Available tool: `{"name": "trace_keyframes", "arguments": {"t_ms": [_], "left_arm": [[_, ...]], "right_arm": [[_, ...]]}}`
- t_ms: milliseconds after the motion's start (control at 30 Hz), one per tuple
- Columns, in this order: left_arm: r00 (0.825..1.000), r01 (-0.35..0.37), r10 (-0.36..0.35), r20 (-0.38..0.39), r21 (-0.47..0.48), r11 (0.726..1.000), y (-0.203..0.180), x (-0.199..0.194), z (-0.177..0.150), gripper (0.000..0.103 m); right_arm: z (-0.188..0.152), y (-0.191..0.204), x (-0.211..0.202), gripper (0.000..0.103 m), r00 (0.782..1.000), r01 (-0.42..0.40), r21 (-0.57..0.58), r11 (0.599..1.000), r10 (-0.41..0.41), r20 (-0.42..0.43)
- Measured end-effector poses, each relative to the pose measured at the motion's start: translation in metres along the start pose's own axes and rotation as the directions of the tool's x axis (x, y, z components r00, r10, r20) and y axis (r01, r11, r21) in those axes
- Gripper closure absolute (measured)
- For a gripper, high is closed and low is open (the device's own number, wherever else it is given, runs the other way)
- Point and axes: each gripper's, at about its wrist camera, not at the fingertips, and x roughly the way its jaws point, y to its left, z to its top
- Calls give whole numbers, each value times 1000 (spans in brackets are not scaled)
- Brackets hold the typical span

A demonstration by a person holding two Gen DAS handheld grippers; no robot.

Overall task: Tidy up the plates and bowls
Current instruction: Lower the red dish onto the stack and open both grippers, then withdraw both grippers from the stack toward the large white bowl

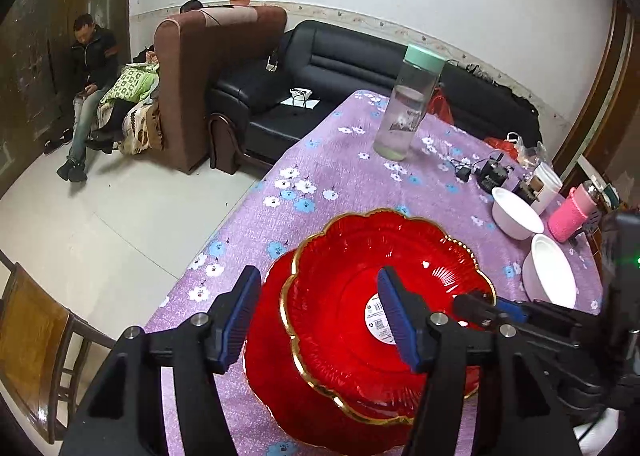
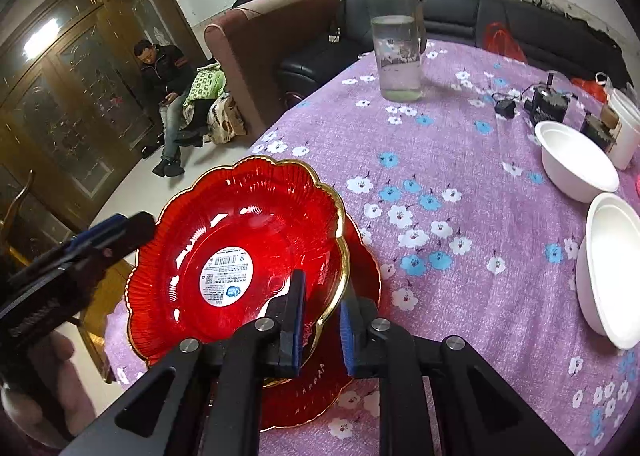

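Note:
A red gold-rimmed scalloped plate (image 1: 340, 296) (image 2: 248, 240) with a white label in its middle lies tilted on a second red plate (image 1: 276, 388) (image 2: 360, 284) at the table's near edge. My right gripper (image 2: 322, 320) straddles the upper plate's near rim with its pads a little apart; it also shows in the left wrist view (image 1: 480, 306). My left gripper (image 1: 318, 320) is open above the plates' left side, holding nothing. Two white bowls (image 1: 514, 212) (image 1: 550, 270) stand to the right, also in the right wrist view (image 2: 576, 160) (image 2: 612, 268).
The table has a purple flowered cloth (image 2: 440, 136). On it stand a clear bottle with a green lid (image 1: 408, 104) (image 2: 394, 36), a pink bottle (image 1: 568, 216), a white cup (image 1: 546, 184) and small black electronics (image 1: 494, 172). A wooden chair (image 1: 36, 340) stands at left.

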Motion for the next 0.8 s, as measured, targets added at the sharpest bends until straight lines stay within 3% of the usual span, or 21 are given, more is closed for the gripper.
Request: {"name": "trace_keyframes", "arguments": {"t_ms": [33, 100, 167, 300, 467, 567, 800], "left_arm": [[1000, 4, -4, 4, -7, 1000, 0, -3, 0, 43], [1000, 10, -10, 11, -14, 1000, 1, -7, -2, 43], [1000, 21, -20, 23, -21, 1000, 1, -15, -5, 42], [998, 33, -31, 53, -38, 999, -2, -33, -13, 37], [989, 14, -14, 145, 1, 1000, -28, -66, -28, 25], [981, -10, 4, 194, 34, 999, -49, -79, -38, 18], [968, -84, 69, 241, 54, 995, -95, -88, -65, 12]], "right_arm": [[-1, -1, 1, 71, 1000, -10, 8, 1000, 10, 1], [-1, -2, 0, 47, 999, -33, 23, 999, 33, 16], [-2, -3, -2, 37, 999, -32, 33, 999, 31, 39], [-4, -9, -12, 37, 997, -39, 56, 998, 35, 71], [-16, -23, -43, 37, 987, -39, 92, 995, 24, 159], [-32, -32, -67, 34, 975, -33, 109, 993, 8, 222], [-76, -62, -110, 28, 933, 20, 210, 977, -94, 347]]}}
